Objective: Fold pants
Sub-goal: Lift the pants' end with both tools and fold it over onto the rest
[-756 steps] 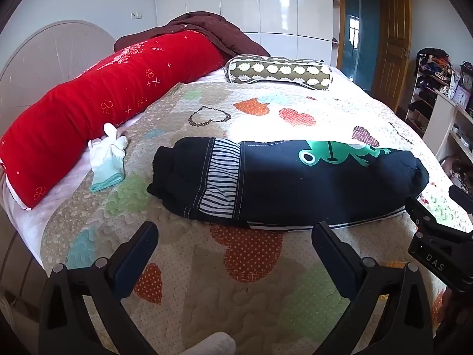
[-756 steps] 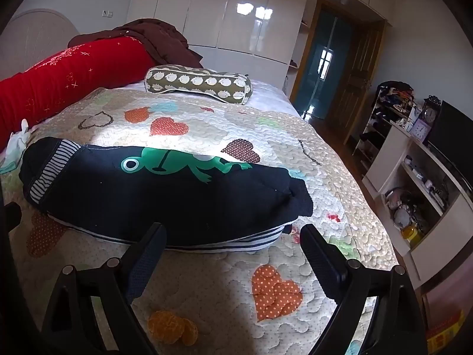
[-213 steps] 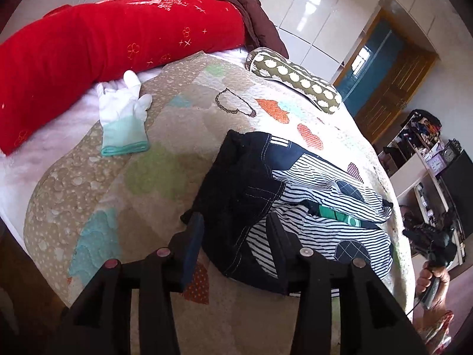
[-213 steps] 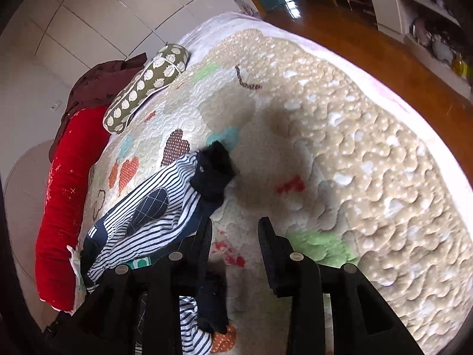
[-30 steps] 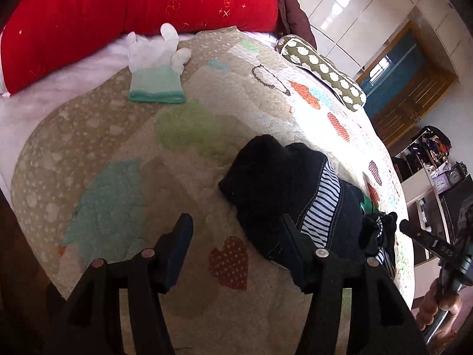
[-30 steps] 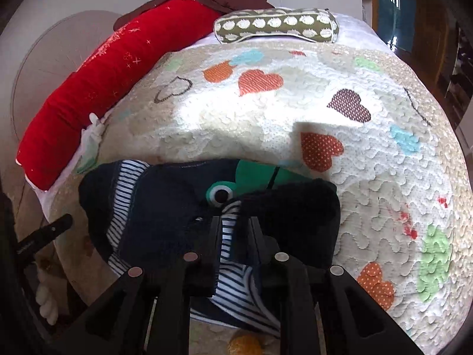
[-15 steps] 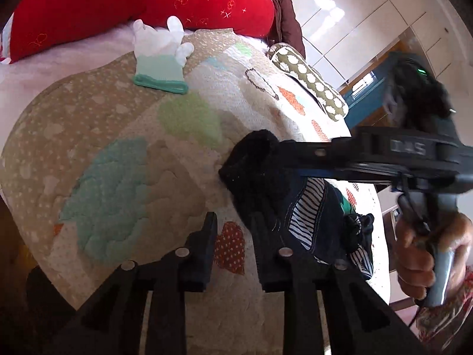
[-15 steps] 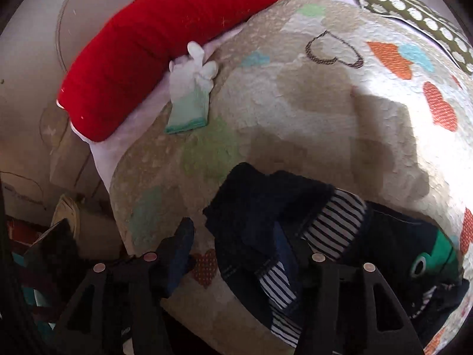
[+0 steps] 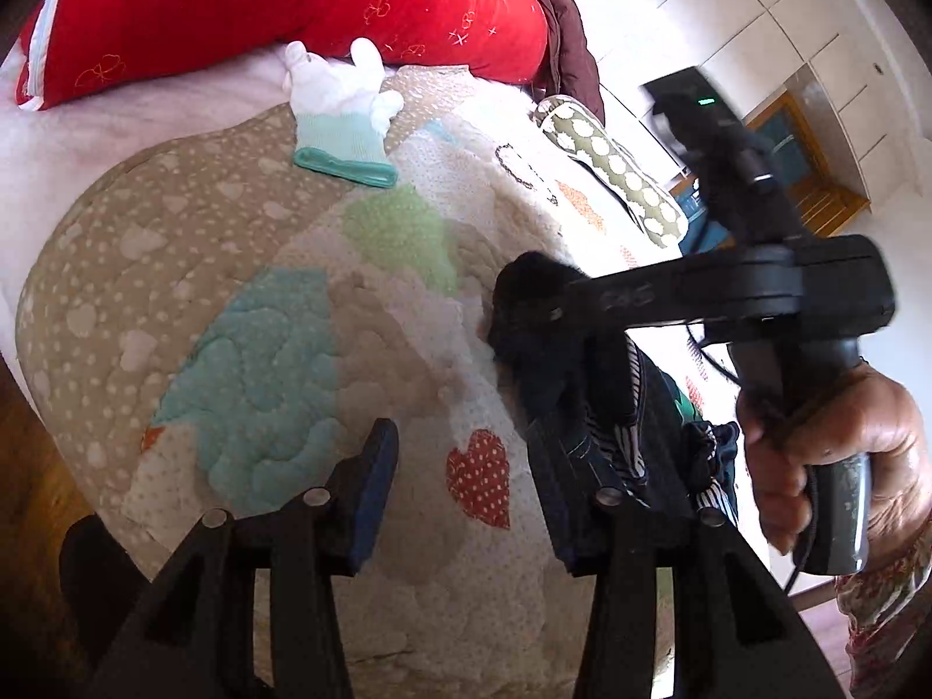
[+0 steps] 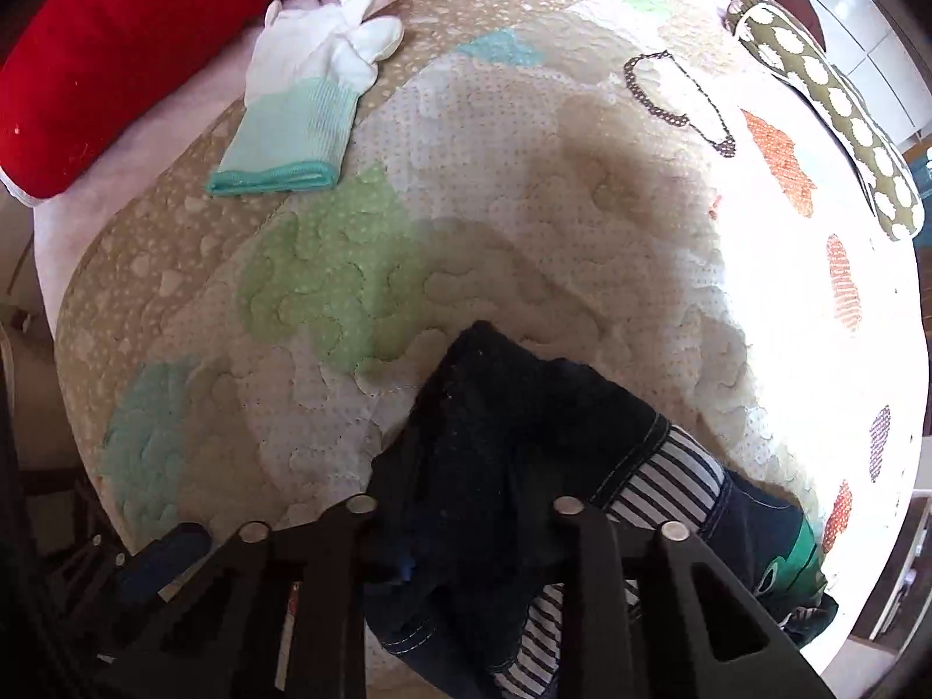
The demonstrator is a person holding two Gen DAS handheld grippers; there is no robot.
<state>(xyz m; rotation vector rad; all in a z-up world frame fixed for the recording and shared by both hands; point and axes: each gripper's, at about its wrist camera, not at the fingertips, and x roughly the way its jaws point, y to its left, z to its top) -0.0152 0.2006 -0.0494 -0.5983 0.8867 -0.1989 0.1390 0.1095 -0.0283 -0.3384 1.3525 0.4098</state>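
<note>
The dark navy pants (image 10: 524, 454) with a striped lining and a green frog print lie bunched on the quilted bed. In the right wrist view my right gripper (image 10: 466, 547) is pushed into the dark end of the pants, with cloth bunched between the fingers. In the left wrist view my left gripper (image 9: 466, 495) is open, with its right finger against the pants (image 9: 559, 384) and its left finger over bare quilt. The right gripper tool (image 9: 757, 291) and the hand holding it reach across the left wrist view, tips on the pants.
A white and teal glove (image 10: 314, 76) lies on the quilt near a long red bolster (image 9: 262, 6). A green spotted bolster (image 10: 833, 81) lies at the far side. The bed edge and wood floor (image 9: 35, 489) are close on the left.
My right gripper has moved down onto the dark end of the pants, and cloth now fills its jaws. My left gripper has opened wider.
</note>
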